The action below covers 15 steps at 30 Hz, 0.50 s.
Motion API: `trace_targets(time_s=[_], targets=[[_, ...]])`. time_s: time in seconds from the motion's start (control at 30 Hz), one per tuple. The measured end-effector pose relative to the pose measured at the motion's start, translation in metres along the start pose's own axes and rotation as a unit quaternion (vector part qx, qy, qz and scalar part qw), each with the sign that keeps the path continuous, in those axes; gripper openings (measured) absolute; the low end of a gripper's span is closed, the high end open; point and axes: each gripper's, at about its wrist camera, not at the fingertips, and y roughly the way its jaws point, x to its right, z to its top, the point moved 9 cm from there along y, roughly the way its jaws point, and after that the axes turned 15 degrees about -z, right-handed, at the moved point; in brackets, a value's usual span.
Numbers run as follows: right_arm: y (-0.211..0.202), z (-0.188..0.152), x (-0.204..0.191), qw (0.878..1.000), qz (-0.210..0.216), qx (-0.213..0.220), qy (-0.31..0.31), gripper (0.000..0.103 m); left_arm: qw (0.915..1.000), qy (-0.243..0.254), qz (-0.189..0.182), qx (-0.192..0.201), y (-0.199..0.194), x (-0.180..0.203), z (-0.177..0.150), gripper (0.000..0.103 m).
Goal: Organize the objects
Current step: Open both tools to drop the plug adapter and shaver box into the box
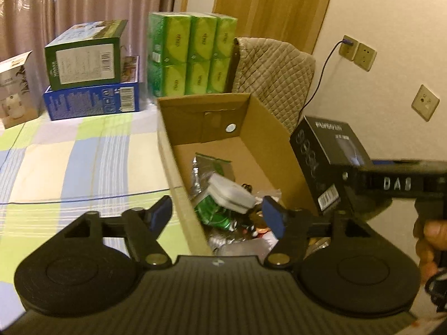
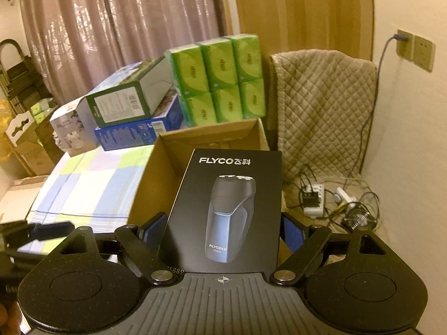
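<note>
Right gripper (image 2: 225, 231) clamped on the black shaver box (image 2: 229, 209), one pad on each long side, low on the box. Rigid smooth card, probably light; side walls may slip, so gripping flat faces mid-height looks best. Left gripper (image 1: 219, 213) jaws apart, nothing between, over clutter in the cardboard carton (image 1: 178, 167) just ahead. Beyond the fingers: green tissue packs (image 2: 220, 81).

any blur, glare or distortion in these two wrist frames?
Left wrist: fisheye bends the door frame, black shaver box and right gripper motion-smeared, lighting warm and dim. Right wrist: shaver box print sharp, curtain shows glare streaks, left gripper blurred.
</note>
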Motion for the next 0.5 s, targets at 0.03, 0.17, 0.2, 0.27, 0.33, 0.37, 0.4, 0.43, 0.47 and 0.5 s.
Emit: trace_targets(time_s=[0.03, 0.17, 0.2, 0.27, 0.33, 0.37, 0.4, 0.43, 0.47, 0.5], targets=[[0.002, 0.003, -0.003, 1.0, 0.007, 0.001, 0.0, 0.082, 1.0, 0.0, 0.003, 0.0, -0.002, -0.001, -0.001, 0.077], [0.014, 0.008, -0.011, 0.999, 0.028, -0.014, 0.008, 0.084, 1.0, -0.004, 0.008, 0.001, -0.006, -0.006, -0.003, 0.088], [0.014, 0.009, -0.011, 0.999, 0.031, -0.01, 0.01, 0.085, 0.9999, -0.004, 0.01, 0.003, -0.007, -0.007, -0.003, 0.093], [0.011, 0.008, -0.009, 1.0, 0.028, -0.005, 0.014, 0.085, 0.9998, -0.003, 0.017, 0.007, -0.009, -0.009, -0.004, 0.1], [0.009, 0.004, -0.005, 0.999, 0.024, -0.005, 0.02, 0.085, 0.9997, 0.0, 0.022, 0.01, -0.012, -0.009, -0.005, 0.102], [0.006, 0.001, -0.003, 0.999, 0.022, -0.007, 0.023, 0.085, 0.9997, -0.001, 0.022, 0.011, -0.013, -0.01, -0.006, 0.102], [0.004, -0.001, -0.001, 0.999, 0.02, -0.008, 0.025, 0.085, 0.9997, -0.005, 0.022, 0.014, -0.014, -0.011, -0.007, 0.102], [0.001, -0.004, 0.002, 0.999, 0.016, -0.01, 0.028, 0.086, 0.9996, -0.009, 0.02, 0.017, -0.016, -0.011, -0.008, 0.102], [-0.003, -0.008, 0.005, 0.999, 0.013, -0.012, 0.029, 0.086, 0.9995, -0.012, 0.02, 0.02, -0.017, -0.012, -0.009, 0.102], [-0.008, -0.012, 0.007, 0.999, 0.012, -0.015, 0.029, 0.086, 0.9994, -0.013, 0.023, 0.023, -0.019, -0.012, -0.01, 0.102]])
